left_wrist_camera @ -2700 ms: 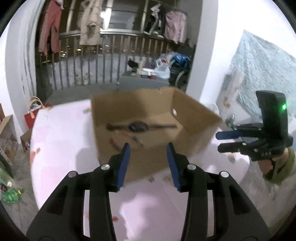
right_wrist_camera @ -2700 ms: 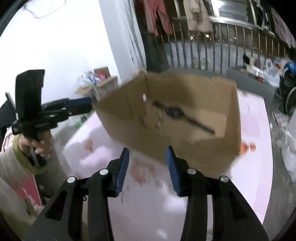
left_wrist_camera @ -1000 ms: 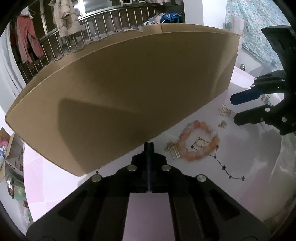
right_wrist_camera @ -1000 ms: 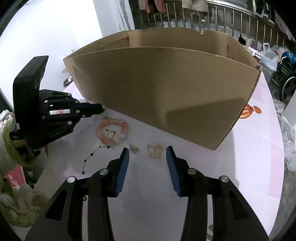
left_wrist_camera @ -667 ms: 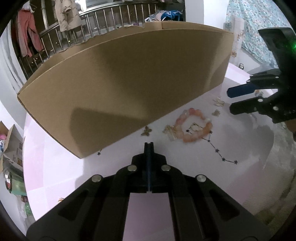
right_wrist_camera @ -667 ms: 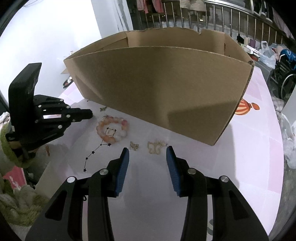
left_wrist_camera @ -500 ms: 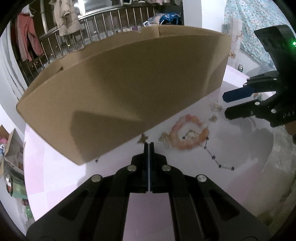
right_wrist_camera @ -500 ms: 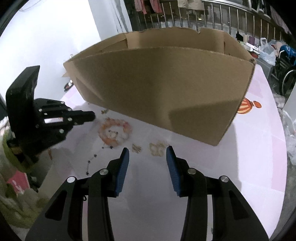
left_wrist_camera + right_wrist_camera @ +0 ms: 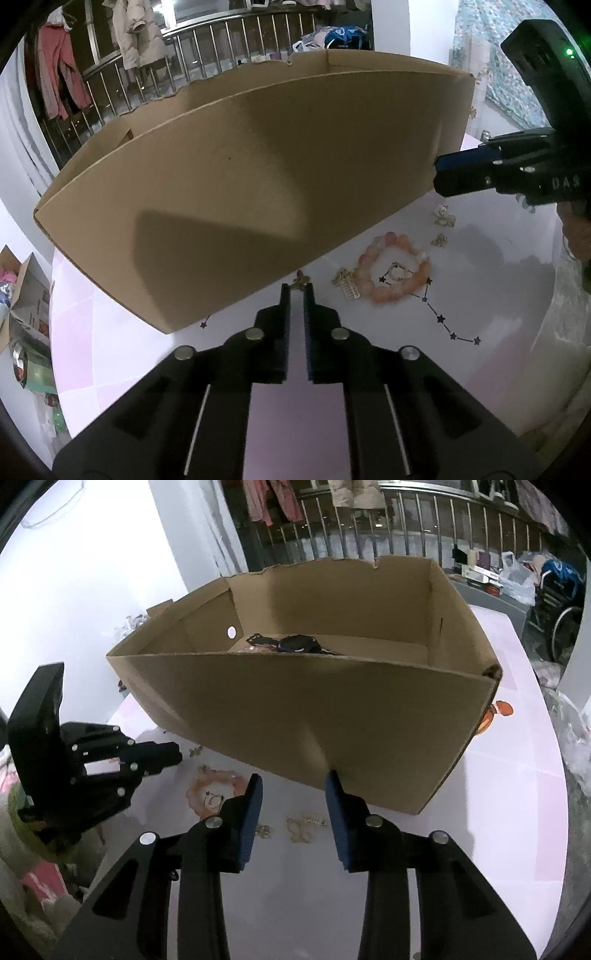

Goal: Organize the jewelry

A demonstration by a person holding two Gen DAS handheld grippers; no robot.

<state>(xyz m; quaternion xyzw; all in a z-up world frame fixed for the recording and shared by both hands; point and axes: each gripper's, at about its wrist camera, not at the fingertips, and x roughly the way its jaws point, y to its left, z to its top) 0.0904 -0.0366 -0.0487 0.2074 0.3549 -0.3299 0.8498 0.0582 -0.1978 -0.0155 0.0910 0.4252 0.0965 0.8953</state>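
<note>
A large cardboard box [image 9: 258, 184] stands on the pale pink table [image 9: 498, 302], and a black watch [image 9: 295, 642] lies inside it. In front of the box lie a peach bead bracelet [image 9: 393, 273] around a small ring, a gold comb clip [image 9: 347, 286], a star chain [image 9: 439, 317] and gold earrings [image 9: 443, 218]. My left gripper [image 9: 295, 291] has its jaws opening to a narrow gap, with nothing between them; a tiny gold butterfly charm [image 9: 301, 278] lies just past its tips. My right gripper [image 9: 293, 781] is open and closing, empty, above the gold pieces [image 9: 303, 825] near the box wall.
A person's hand [image 9: 576, 236] holds the right gripper at the table's right edge. A metal railing [image 9: 147, 96] with hanging clothes stands behind the box. Bags and a small carton [image 9: 26, 295] lie on the floor beyond the table's left side.
The left jaws went from fully shut to a narrow gap. The right jaws narrowed, and the right view rose and tilted so the inside of the box now shows.
</note>
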